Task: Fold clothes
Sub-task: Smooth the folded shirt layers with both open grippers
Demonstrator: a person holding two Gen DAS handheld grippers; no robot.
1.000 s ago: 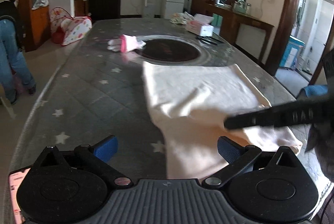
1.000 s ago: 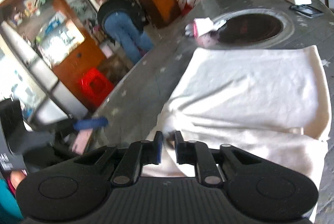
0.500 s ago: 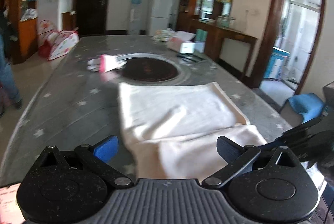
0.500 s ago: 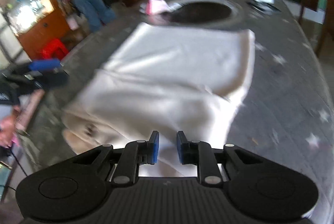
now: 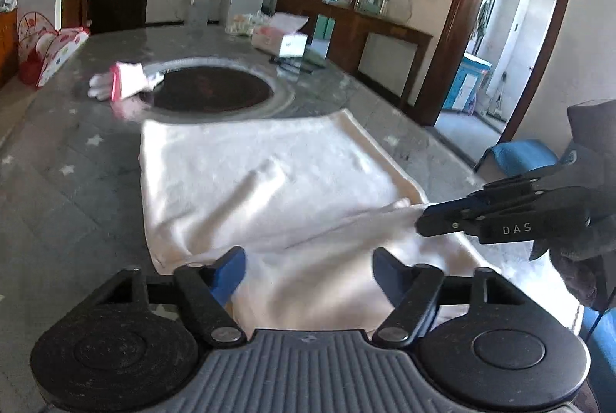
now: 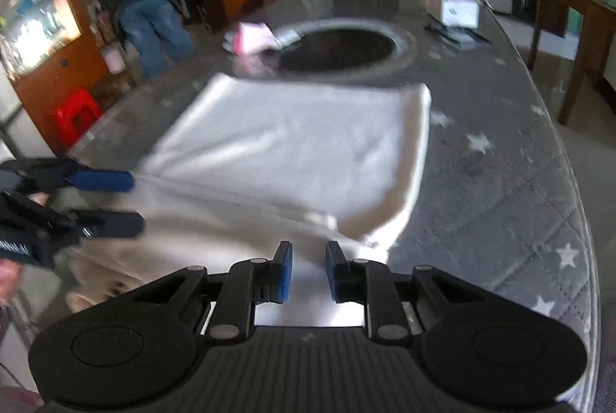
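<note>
A cream cloth [image 5: 269, 178] lies spread on the grey star-patterned table [image 5: 77, 189], with its near part folded over in a loose layer. My left gripper [image 5: 310, 270] hovers at the cloth's near edge. Its jaws are closing, with cloth lying between the blue pads [image 5: 231, 270], which stand well apart from each other. In the right wrist view the left gripper [image 6: 123, 203] straddles the cloth's left edge. My right gripper [image 6: 308, 276] is shut on the cloth's near right corner. In the left wrist view the right gripper [image 5: 421, 220] pinches that corner, which is drawn taut.
A pink-and-white item [image 5: 123, 85] lies beside a dark round inset [image 5: 211, 91] in the table. A tissue box [image 5: 285, 41] stands farther back. A person [image 6: 154, 24] bends over beyond the table's left side near a red stool [image 6: 75, 120]. The table's right edge [image 6: 577, 182] curves close by.
The left gripper's jaws have narrowed and it has come in over the cloth's near edge. The right gripper has carried its corner out to the right, stretching the folded layer.
</note>
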